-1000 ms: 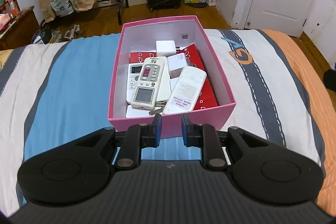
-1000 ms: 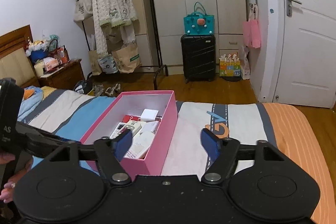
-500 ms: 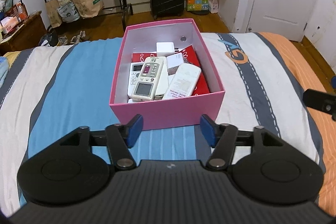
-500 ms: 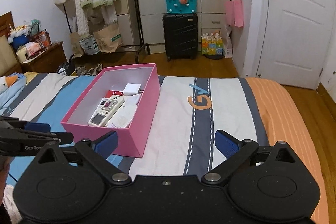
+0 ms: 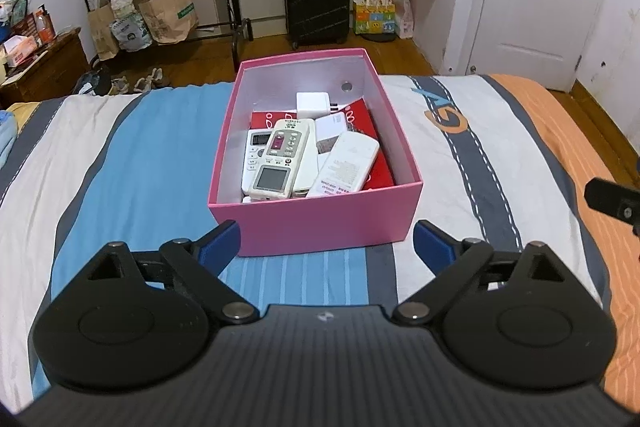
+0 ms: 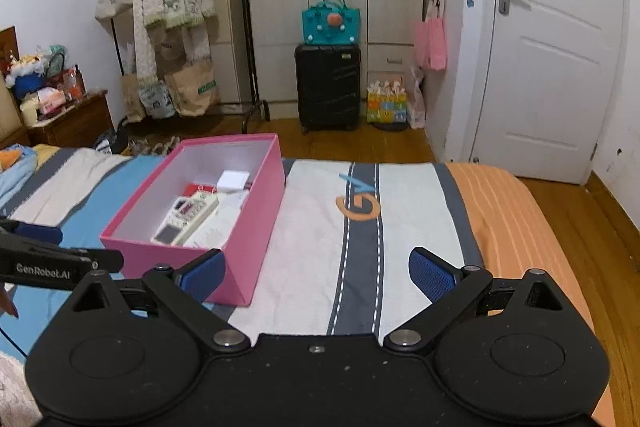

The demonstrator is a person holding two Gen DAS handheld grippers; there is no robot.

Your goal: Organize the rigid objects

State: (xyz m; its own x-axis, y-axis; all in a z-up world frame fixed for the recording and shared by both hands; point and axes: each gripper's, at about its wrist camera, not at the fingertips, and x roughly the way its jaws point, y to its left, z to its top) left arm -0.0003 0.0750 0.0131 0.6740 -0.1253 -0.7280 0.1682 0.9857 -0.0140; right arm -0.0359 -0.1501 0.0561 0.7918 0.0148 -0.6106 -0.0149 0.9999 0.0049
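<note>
Pink box (image 5: 320, 227) of remote controls (image 5: 280, 159) and white charger (image 5: 313, 104) on striped bed (image 5: 140, 163); left hand-held gripper (image 5: 327, 245) and right hand-held gripper (image 6: 318, 273) released, empty.

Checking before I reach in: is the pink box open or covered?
Open. The pink box has no lid on it; the remotes and a white charger inside show from above in both views.

box-buried lower remotes (image 5: 256, 155) half hidden

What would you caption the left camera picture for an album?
Open left gripper facing a pink cardboard box of white remote controls on a striped bed.
</note>
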